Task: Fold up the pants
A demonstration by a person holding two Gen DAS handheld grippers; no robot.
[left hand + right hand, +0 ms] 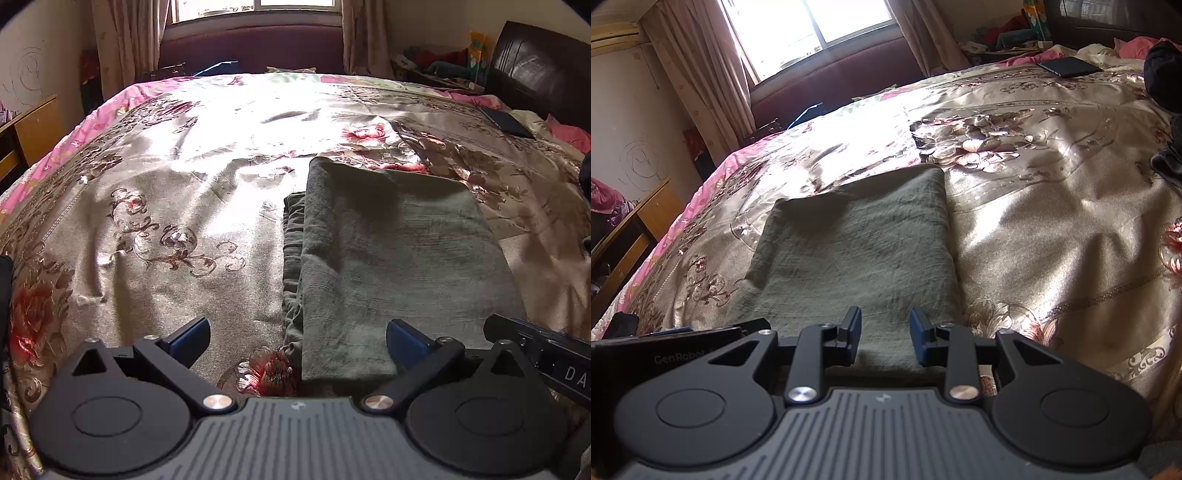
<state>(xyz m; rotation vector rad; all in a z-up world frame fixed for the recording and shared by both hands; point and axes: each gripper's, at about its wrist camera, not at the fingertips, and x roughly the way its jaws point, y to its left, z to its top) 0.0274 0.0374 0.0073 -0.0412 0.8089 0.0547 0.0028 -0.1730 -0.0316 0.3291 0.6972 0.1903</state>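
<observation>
Left wrist view: pants (pixel 399 266), olive-green, lie folded into a flat rectangle on the floral bedspread (pixel 166 229). Long axis runs away from the cam, toward the window. Left gripper (pixel 298 341) has jaws spread as wide as they go, nothing between the pads, no cloth touched. Pants sit ahead and to the right of its centre line; the near short edge lies just in front of the right blue finger (pixel 404 341). Bunched layers poke out along the pants' left long side. A bit of the other gripper shows at the right edge.

Right wrist view: pants (pixel 857 251) lie straight ahead of the right gripper (pixel 885 336), long axis again pointing away toward the window. Jaws partly apart, no cloth pinched; near edge of pants sits just below/between the fingertips. Pads don't seem to press on fabric, though contact w/ the top layer is hard to rule out.

Judgement: right gripper is better centred on the near edge; left one is offset toward the near-left corner. Fold looks about done; any tidy-up prob. starts at the near edge or the loose left side.
</observation>
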